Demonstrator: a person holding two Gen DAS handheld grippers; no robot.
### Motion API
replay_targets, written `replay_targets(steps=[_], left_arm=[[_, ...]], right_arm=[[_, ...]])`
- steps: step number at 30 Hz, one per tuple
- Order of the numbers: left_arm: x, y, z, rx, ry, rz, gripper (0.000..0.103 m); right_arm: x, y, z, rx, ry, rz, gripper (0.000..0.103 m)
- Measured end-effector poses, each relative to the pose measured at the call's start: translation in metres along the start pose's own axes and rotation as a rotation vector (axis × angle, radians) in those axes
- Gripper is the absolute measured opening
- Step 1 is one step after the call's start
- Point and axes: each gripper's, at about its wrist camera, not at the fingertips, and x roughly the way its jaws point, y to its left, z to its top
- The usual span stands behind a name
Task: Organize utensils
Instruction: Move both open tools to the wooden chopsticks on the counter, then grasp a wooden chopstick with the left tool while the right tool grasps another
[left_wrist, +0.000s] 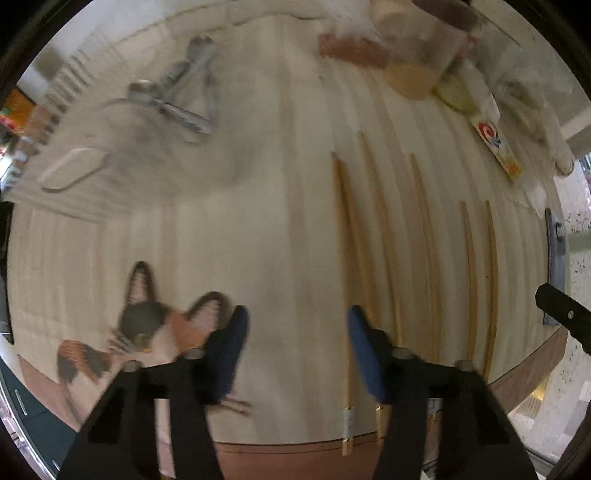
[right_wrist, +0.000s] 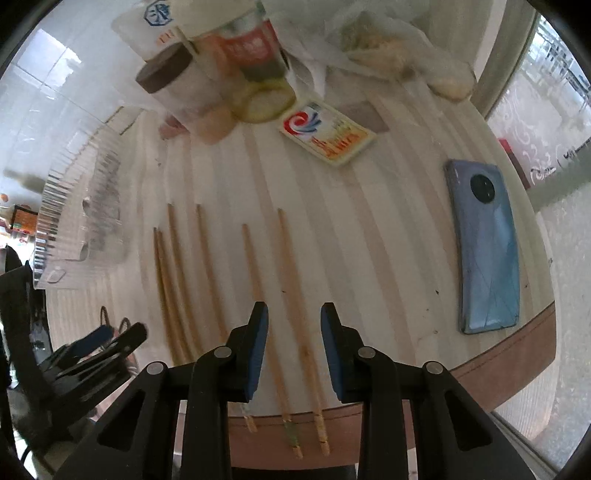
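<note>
Several wooden chopsticks (left_wrist: 380, 236) lie side by side on the pale striped table, pointing away from me; they also show in the right wrist view (right_wrist: 255, 266). Several metal spoons (left_wrist: 177, 96) lie in a clear ridged tray (left_wrist: 74, 173) at the far left; the tray also shows in the right wrist view (right_wrist: 74, 206). My left gripper (left_wrist: 295, 350) is open and empty, just left of the chopsticks. My right gripper (right_wrist: 293, 350) is open, its jaws either side of the rightmost chopsticks (right_wrist: 295, 317) above the table.
A blue phone (right_wrist: 484, 247) lies at the right. A colourful packet (right_wrist: 328, 136), jars (right_wrist: 255, 62) and plastic bags (right_wrist: 388, 44) crowd the far side. A cat picture (left_wrist: 159, 325) marks the table at the near left. The brown table edge (right_wrist: 509, 362) runs close in front.
</note>
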Motion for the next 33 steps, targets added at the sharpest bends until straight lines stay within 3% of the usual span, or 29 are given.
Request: replay_targets(steps=[6,8,12,14,15,17,21,22,24,27,30,31,32,33], left_arm=[[0.002,-0.020,-0.002,0.031,-0.015,0.001,0.020],[0.001,-0.021,-0.005,0.037,-0.010,0.034,0.002],[0.001,-0.006,-0.019,0.008,0.008,0.048,0.002],[-0.001,0.005,-0.027,-0.025,0.026,0.038,0.002],[-0.002,0.010,-0.029,-0.037,0.035,0.029,0.002],[-0.005,0.021,-0.035,-0.070,0.053,-0.029,0.002],[-0.015,0.027,-0.033,-0.126,0.055,-0.232,0.008],[-0.016,0.024,-0.031,-0.116,0.054,-0.238,0.019],[-0.019,0.012,-0.020,-0.085,0.035,-0.248,0.024],[-0.014,-0.008,-0.004,-0.021,0.036,-0.214,0.024],[-0.002,-0.015,0.003,0.030,0.042,-0.110,0.023],[-0.002,-0.016,0.003,0.031,0.024,-0.092,0.018],[-0.002,-0.015,0.002,0.037,0.017,-0.087,0.005],[0.000,-0.015,0.000,0.042,0.025,-0.073,0.005]], right_arm=[[0.018,-0.006,-0.007,-0.018,0.067,-0.013,0.031],[0.026,-0.005,-0.012,-0.027,0.092,-0.018,0.031],[0.041,0.003,-0.023,-0.067,0.123,-0.041,0.031],[0.047,0.009,-0.030,-0.103,0.129,-0.082,0.014],[0.047,0.010,-0.033,-0.115,0.109,-0.099,0.012],[0.048,0.011,-0.038,-0.118,0.102,-0.115,0.007],[0.048,0.006,-0.043,-0.091,0.106,-0.122,0.007],[0.047,0.003,-0.045,-0.079,0.108,-0.126,0.007],[0.045,-0.002,-0.050,-0.059,0.112,-0.123,0.007],[0.044,-0.009,-0.056,-0.051,0.114,-0.134,0.007],[0.044,-0.012,-0.061,-0.035,0.112,-0.144,0.007],[0.043,-0.014,-0.063,-0.030,0.110,-0.146,0.007],[0.043,-0.016,-0.063,-0.027,0.109,-0.151,0.007],[0.041,-0.019,-0.067,-0.025,0.106,-0.154,0.007]])
